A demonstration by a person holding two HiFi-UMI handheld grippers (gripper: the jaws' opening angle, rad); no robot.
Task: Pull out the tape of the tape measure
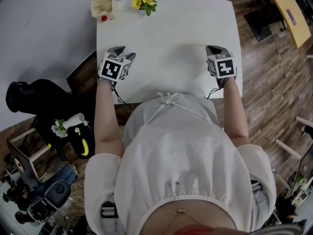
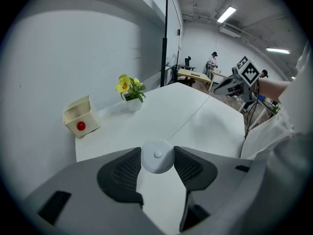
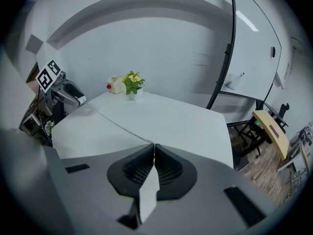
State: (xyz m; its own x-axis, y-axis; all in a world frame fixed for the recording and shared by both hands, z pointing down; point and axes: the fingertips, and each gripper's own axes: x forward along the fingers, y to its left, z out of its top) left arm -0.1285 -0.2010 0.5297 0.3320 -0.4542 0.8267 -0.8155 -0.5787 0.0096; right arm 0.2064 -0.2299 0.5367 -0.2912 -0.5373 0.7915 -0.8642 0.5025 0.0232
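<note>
Left gripper (image 2: 157,150): jaws part-spread, pads clamped on either side of the round white plastic tape measure (image 2: 157,158), which sits right at the jaw tips, flat face to the camera. Right gripper (image 3: 152,148): jaws pressed together, pinching the end of the thin pale tape (image 3: 121,126). The tape runs taut, just above the white rectangular table (image 1: 171,18), straight from one gripper to the other. The grippers are well apart, near the table's front corners.

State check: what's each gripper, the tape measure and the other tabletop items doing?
left gripper: shut on the tape measure
tape measure: gripped, tape pulled out
right gripper: shut on the tape's end
tape: stretched across the table between the grippers
flower pot: upright
cream box: upright
</note>
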